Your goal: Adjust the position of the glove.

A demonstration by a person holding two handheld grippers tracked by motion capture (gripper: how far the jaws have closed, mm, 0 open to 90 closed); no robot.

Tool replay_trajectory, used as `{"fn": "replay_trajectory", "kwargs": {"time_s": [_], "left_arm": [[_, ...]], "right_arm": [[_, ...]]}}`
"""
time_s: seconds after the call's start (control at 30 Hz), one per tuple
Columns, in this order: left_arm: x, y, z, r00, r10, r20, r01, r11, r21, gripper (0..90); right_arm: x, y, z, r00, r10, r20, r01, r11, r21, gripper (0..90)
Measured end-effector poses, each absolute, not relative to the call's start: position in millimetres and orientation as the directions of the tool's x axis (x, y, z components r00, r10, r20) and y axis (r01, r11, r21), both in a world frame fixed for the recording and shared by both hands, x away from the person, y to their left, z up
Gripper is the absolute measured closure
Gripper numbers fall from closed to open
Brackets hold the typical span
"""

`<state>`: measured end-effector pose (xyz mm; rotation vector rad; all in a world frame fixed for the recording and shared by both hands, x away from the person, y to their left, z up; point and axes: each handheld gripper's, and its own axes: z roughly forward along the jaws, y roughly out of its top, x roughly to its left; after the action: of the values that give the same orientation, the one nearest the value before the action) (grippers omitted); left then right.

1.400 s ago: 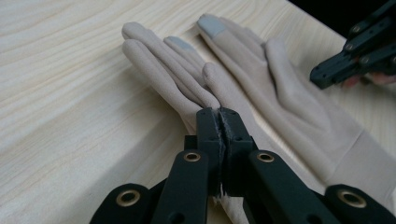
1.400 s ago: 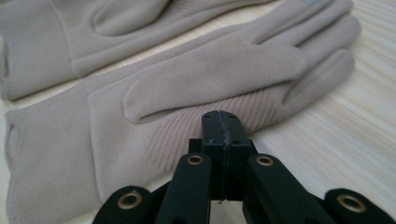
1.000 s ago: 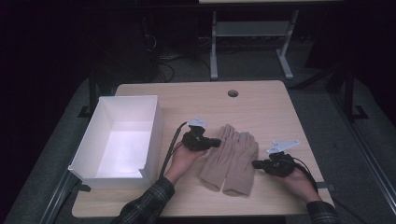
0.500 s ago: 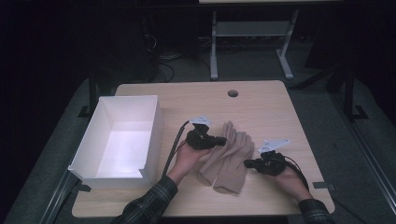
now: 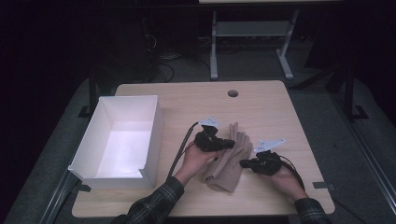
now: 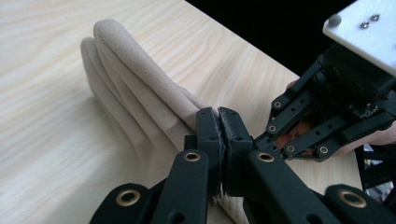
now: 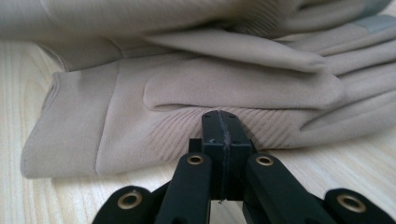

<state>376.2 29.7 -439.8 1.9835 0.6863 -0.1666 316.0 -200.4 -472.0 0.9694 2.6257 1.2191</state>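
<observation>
On the wooden desk (image 5: pixel 261 100), toward the person's side and a little right of centre, lies a pair of beige gloves (image 5: pixel 229 156), one stacked on the other, fingertips pointing away. To their left stands a white open box (image 5: pixel 154 126), well apart from them. At the gloves' left edge is the left gripper (image 5: pixel 229 143); in the left gripper view its fingers (image 6: pixel 208 135) are pressed together with a fold of glove fabric pinched between them. From the other side the right gripper (image 5: pixel 243 163) sits low at the gloves' right edge; in the right gripper view its fingers (image 7: pixel 212 133) are closed tight against each other, tips right at the ribbed cuff side of the lower glove, and whether any cloth is caught between them I cannot tell
</observation>
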Motion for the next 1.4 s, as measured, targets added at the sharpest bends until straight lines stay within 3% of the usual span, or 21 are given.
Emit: {"fn": "replay_trajectory", "kwargs": {"time_s": [0.57,0.77,0.83,0.97,1.03,1.1,1.4], "left_arm": [[367.0,1.3,-453.7,0.842,0.361,-0.402,0.529,-0.397,0.750,87.4],[365.4,5.1,-446.8,0.846,0.347,-0.405,0.521,-0.382,0.763,79.6],[362.1,4.5,-443.8,0.856,0.342,-0.388,0.506,-0.396,0.766,81.5],[354.8,1.4,-448.1,0.872,0.327,-0.364,0.482,-0.451,0.751,88.9],[350.4,-1.3,-452.9,0.874,0.328,-0.359,0.480,-0.473,0.739,89.3],[348.7,-2.6,-455.4,0.875,0.329,-0.356,0.480,-0.483,0.732,89.4],[337.3,-11.4,-466.4,0.901,0.339,-0.270,0.426,-0.584,0.691,89.5]], "right_arm": [[315.8,-198.1,-472.9,-0.797,0.579,0.173,0.505,0.481,0.717,90.0],[313.4,-205.9,-468.7,-0.793,0.590,0.154,0.502,0.488,0.714,87.4],[313.9,-215.0,-467.1,-0.778,0.611,0.147,0.510,0.476,0.717,86.0],[318.4,-238.8,-464.9,-0.722,0.679,0.133,0.529,0.418,0.739,77.7],[319.7,-245.2,-465.3,-0.698,0.704,0.129,0.536,0.394,0.747,69.0],[321.0,-251.2,-467.1,-0.680,0.724,0.112,0.532,0.383,0.756,67.9],[325.0,-256.2,-474.6,-0.625,0.779,0.053,0.535,0.377,0.756,43.5]]}}
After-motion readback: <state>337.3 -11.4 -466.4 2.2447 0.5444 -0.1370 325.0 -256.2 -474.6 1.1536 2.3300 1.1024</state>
